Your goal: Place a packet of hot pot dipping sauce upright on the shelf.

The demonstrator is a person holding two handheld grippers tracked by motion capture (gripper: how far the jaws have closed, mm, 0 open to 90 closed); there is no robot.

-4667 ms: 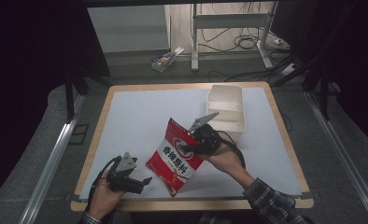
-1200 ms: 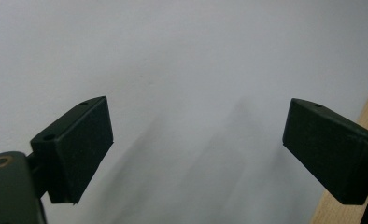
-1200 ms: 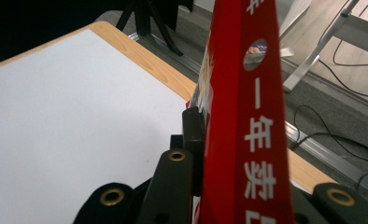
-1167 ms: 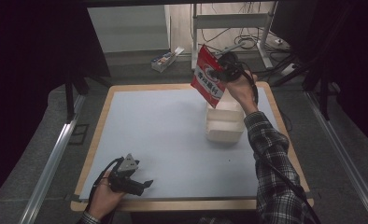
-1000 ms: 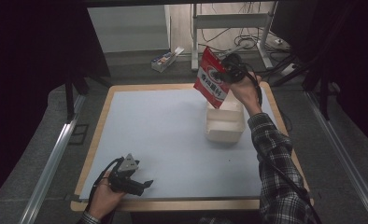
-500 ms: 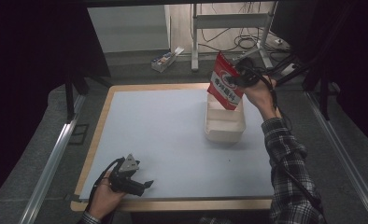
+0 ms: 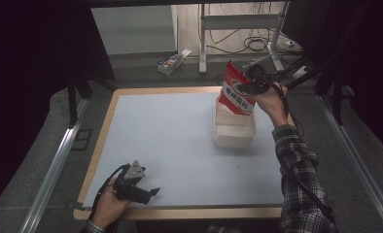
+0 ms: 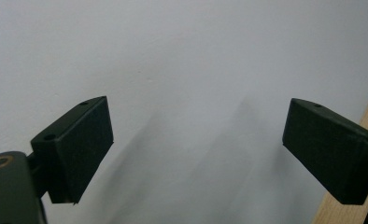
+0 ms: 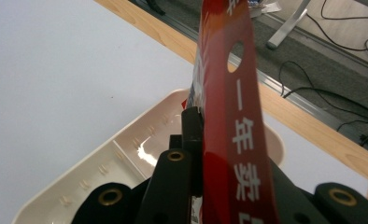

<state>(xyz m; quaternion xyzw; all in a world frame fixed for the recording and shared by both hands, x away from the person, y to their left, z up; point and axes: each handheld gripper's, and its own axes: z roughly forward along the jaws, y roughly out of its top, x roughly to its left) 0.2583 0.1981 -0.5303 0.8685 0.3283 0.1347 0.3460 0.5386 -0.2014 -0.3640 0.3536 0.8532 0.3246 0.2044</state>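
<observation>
While the left gripper [image 7: 140, 188] sits idle at the near left corner of the table [image 7: 170, 145], well away from the tray, jaws spread wide over bare matte white with nothing between them, the action is all over on the right. The right gripper [image 7: 248, 87], clamped tight on the red snack bag [image 7: 236, 90], has swung it across from the tray's far-left side and now dangles it upright over the far compartment of the cream divided tray [image 7: 233, 129], so a drop looks close. Glossy, crinkly foil with a punched hang hole; smooth moulded plastic tray, rounded corners, one central divider
</observation>
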